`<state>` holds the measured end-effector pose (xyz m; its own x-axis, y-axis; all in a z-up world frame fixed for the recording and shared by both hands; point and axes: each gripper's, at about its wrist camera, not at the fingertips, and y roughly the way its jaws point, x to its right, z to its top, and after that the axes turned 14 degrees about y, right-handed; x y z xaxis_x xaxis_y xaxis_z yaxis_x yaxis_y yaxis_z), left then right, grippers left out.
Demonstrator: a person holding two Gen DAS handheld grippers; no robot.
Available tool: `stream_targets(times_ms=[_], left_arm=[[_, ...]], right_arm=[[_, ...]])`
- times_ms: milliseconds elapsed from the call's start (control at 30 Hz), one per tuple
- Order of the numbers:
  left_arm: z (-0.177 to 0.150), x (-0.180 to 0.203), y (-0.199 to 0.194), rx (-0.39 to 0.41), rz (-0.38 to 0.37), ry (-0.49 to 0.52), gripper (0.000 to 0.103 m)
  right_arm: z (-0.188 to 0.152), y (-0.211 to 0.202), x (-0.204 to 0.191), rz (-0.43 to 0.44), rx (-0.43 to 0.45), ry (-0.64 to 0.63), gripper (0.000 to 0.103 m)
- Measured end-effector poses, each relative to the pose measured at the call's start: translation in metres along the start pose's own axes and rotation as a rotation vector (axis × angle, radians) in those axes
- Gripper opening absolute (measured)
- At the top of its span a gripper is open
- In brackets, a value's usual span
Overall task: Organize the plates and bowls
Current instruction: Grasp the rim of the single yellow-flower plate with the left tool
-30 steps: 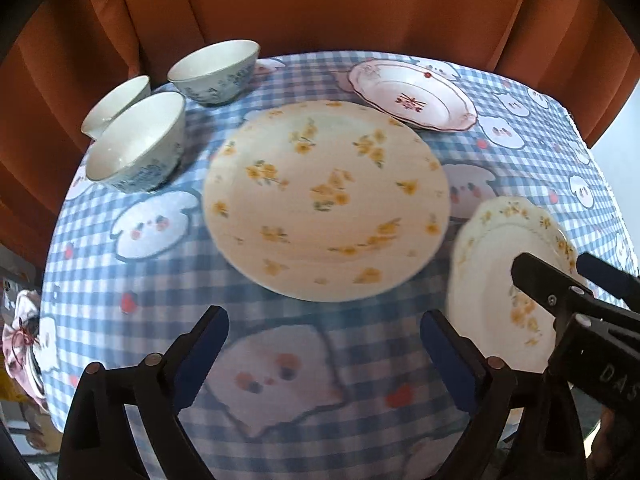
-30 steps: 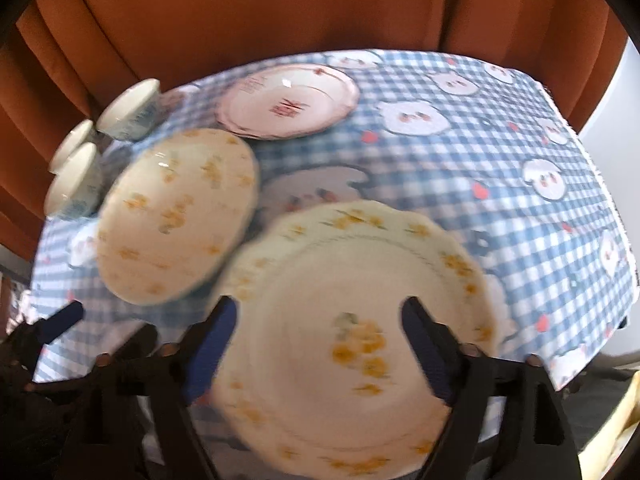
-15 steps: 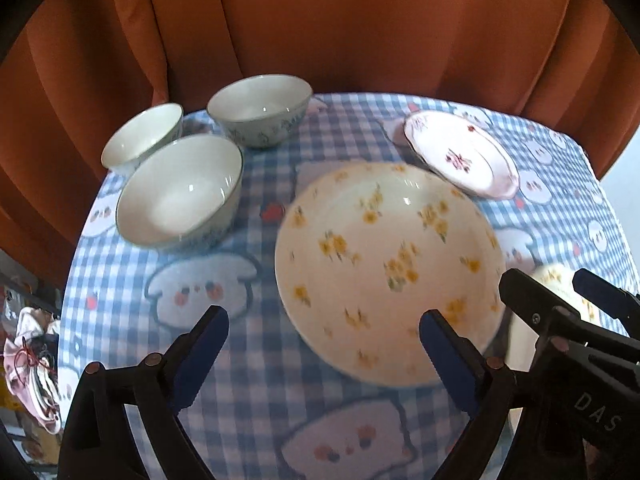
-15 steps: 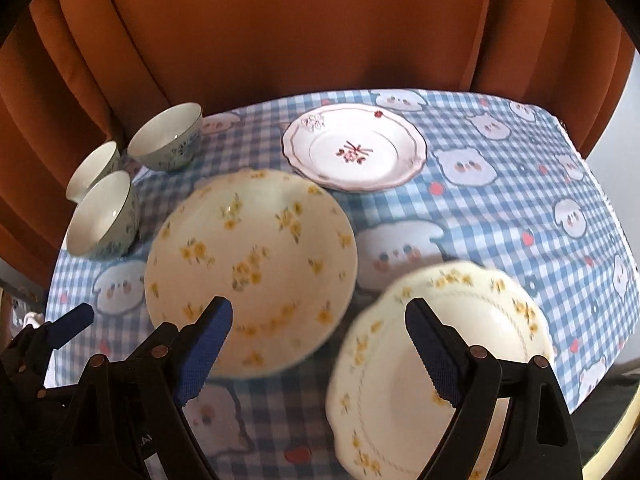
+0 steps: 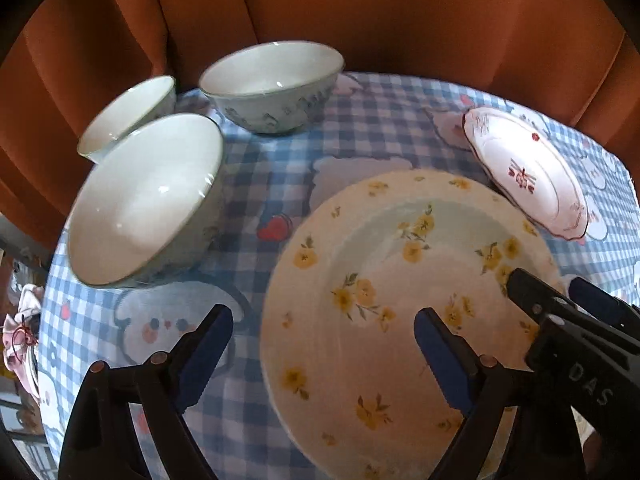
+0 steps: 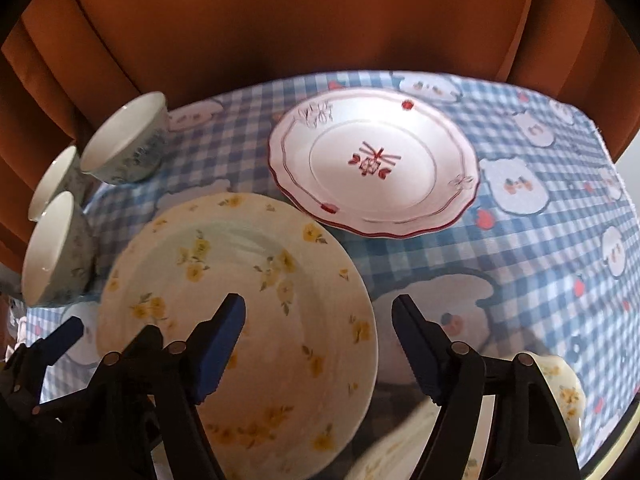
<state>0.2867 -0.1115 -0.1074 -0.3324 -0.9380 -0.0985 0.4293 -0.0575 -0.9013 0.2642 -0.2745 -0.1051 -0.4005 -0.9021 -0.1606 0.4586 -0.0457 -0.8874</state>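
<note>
A large cream plate with yellow flowers (image 5: 400, 304) (image 6: 240, 304) lies on the checked cloth at centre. A white plate with red trim (image 5: 528, 176) (image 6: 376, 168) lies behind it to the right. Three white bowls with blue pattern stand at the left: a near one (image 5: 144, 200) (image 6: 52, 252), a far one (image 5: 272, 84) (image 6: 124, 140), a small one (image 5: 128, 116) (image 6: 52, 180). A second yellow-flowered plate (image 6: 560, 384) peeks under my right gripper. My left gripper (image 5: 324, 340) is open and empty over the big plate's left rim. My right gripper (image 6: 318, 336) is open and empty over its right rim; it also shows in the left wrist view (image 5: 560, 300).
The round table (image 6: 560, 240) has a blue checked cloth with bear prints. An orange curtain (image 5: 360, 12) hangs close behind it. The table edge curves away at the right and the near left. A pink bundle (image 5: 20, 336) lies below the left edge.
Both grippers have moved forward and to the left, off the near right plate. The bowls and the big flowered plate now sit closer. Both grippers stay open.
</note>
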Motion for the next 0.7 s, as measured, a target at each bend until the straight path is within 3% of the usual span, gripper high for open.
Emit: stream_targets(times_ms=[233, 433, 700], left_arm=[[0.0, 0.005, 0.017, -0.042, -0.041, 0.006, 0.085], [-0.005, 0.003, 0.014, -0.019, -0.047, 0.027, 0.085], [-0.037, -0.017, 0.0, -0.06, -0.024, 0.002, 0.085]], right_arm=[[0.001, 0.031, 0.002, 0.007, -0.082, -0.006, 0.067], [-0.001, 0.03, -0.001, 0.007, -0.083, -0.038, 0.066], [-0.025, 0.021, -0.011, 0.032, -0.108, -0.014, 0.066]])
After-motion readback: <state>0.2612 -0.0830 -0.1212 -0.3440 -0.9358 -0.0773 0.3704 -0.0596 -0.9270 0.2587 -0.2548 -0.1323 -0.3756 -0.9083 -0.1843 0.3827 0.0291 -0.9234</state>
